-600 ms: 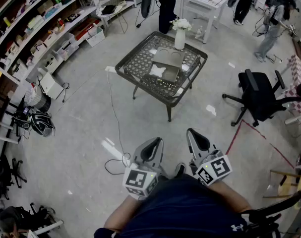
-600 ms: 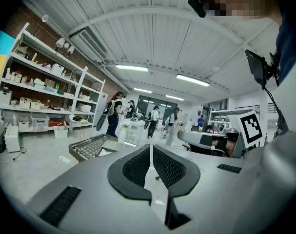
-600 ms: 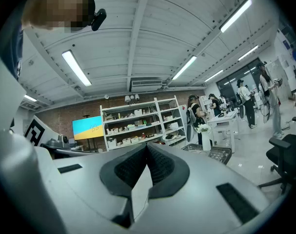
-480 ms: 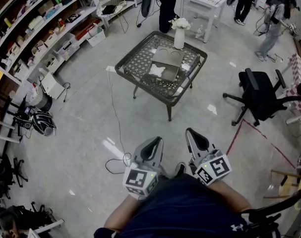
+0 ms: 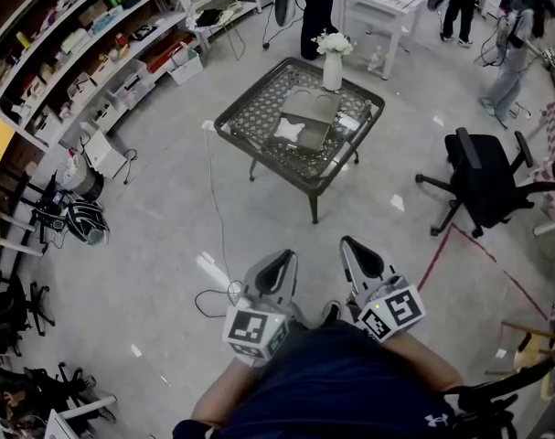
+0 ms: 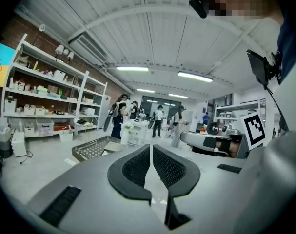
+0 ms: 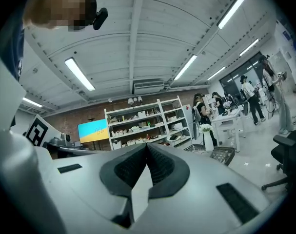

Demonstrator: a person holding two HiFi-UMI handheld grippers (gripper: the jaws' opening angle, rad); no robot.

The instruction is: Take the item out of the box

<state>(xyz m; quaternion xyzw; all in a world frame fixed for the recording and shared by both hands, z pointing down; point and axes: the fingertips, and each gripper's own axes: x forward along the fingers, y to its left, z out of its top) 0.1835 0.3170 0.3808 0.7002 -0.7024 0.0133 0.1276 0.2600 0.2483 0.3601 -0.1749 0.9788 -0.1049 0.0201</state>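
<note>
The box [image 5: 309, 117] is lying flat and grey on the dark mesh table [image 5: 250, 112], well ahead of me across the floor, with a white piece [image 5: 291, 132] showing at its near left corner (too small from here to tell what it is). A white vase [image 5: 332, 69] of flowers is standing just beyond the box. I'm holding both grippers low, side by side and close to my body, well apart from the table. The left gripper [image 5: 274, 274] is showing its jaws drawn together to a thin slit with nothing in them. The right gripper [image 5: 362, 260] is showing its jaws meeting at the tips, likewise empty. A black office chair [image 5: 483, 186] is sitting off to the table's right.
</note>
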